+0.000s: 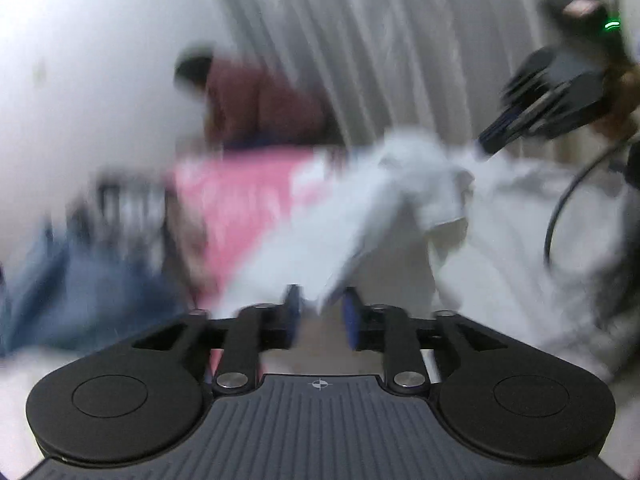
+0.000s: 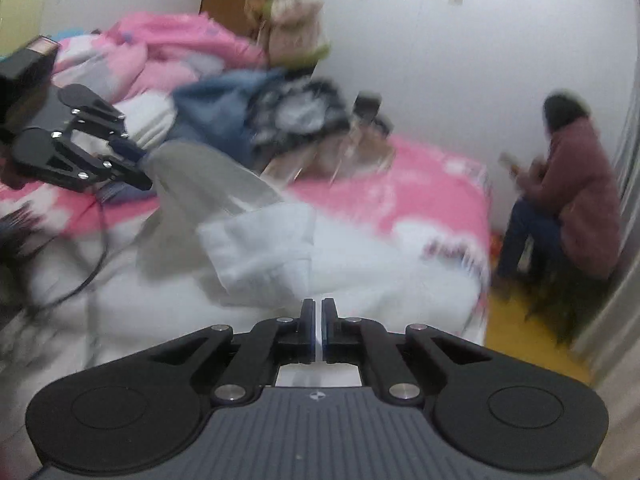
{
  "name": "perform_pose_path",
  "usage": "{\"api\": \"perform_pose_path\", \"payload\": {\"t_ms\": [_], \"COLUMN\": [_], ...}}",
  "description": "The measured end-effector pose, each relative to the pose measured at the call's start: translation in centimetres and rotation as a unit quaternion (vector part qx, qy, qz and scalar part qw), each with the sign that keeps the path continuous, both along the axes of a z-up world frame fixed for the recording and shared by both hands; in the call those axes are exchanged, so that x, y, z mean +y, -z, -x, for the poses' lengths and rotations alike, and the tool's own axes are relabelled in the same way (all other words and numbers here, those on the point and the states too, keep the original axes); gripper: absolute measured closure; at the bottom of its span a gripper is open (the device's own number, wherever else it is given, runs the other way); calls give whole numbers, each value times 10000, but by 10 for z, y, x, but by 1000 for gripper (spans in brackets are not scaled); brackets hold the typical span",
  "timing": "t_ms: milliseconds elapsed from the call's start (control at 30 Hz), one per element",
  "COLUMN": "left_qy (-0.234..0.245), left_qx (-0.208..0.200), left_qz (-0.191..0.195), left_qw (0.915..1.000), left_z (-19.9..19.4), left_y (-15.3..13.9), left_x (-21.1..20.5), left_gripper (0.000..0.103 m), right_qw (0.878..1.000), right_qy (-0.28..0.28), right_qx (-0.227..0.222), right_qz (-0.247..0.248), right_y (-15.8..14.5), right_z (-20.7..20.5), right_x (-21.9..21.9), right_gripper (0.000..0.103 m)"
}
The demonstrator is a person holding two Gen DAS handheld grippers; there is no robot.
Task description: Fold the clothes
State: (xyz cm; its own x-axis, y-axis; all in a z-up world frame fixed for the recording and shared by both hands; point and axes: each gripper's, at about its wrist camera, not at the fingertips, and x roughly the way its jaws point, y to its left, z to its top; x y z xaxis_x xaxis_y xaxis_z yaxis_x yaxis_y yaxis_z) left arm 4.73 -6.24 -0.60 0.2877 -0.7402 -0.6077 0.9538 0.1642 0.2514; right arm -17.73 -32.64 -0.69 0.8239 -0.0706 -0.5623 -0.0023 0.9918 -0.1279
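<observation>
Spanning both hand-held grippers, white garment [image 2: 260, 248] edge.

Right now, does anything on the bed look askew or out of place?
Yes. The white garment lies bunched and twisted across the pink bedding instead of flat. Beyond it, blue clothes sit in a loose heap. Both views are motion-blurred, so finer detail is unclear.

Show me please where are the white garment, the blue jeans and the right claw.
white garment [image 2: 260, 248]: right wrist view, on its folded middle part.
blue jeans [image 2: 212, 116]: right wrist view, on the crumpled heap behind the garment.
right claw [image 2: 319, 330]: right wrist view, midway between its fingertips.
</observation>
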Motion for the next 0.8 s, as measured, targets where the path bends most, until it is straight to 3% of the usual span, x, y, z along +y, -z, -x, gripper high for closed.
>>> {"api": "perform_pose_path", "payload": {"t_ms": [100, 200, 233, 300, 333, 400, 467, 567, 700, 733, 767, 800], "left_qy": [-443, -1068, -1133, -1082, -1198, -1573, -1542, -1044, -64, 204, 413, 470], "left_qx": [736, 1571, 1766, 1973, 2137, 2753, 3099, 3010, 2284, 2149, 1914, 1658], "left_qz": [-123, 487, 671, 848, 943, 1015, 1266, 1380, 979, 842, 693, 551], "left_qw": [9962, 9806, 9754, 9707, 9649, 9430, 9296, 9378, 9686, 9728, 9782, 9835], "left_z": [-17, -43, -50, -60, -65, -79, -81, -68, -37, -29, -22, -16], "left_y": [-7, -22, -26, -27, -25, -15, -9, -11, -18, -18, -16, -14], "left_x": [16, 21, 17, 3, -3, -14, -20, -25, -30, -32, -35, -38], "left_gripper": [69, 61, 54, 51, 51, 51, 51, 51, 50, 50, 51, 63], "right_qw": [9992, 9973, 9971, 9969, 9964, 9926, 9855, 9762, 9712, 9719, 9726, 9738], "right_qy": [297, 585, 544, 397, 385, 417, 436, 188, -81, -111, -137, -111], "right_qx": [224, 158, 131, 35, -74, -170, -37, 298, 528, 540, 560, 559], "right_qz": [-139, -412, -518, -683, -750, -1125, -1638, -2139, -2321, -2290, -2253, -2203], "right_y": [-3, -8, -9, -10, -12, -11, -7, 2, 9, 10, 11, 11], "right_z": [18, 14, 6, -12, -24, -46, -70, -97, -109, -110, -110, -110], "right_x": [1, -13, -16, -17, -17, -23, -31, -34, -27, -24, -21, -19], "right_gripper": [86, 68, 61, 44, 38, 36, 35, 35, 35, 41, 55, 63]}}
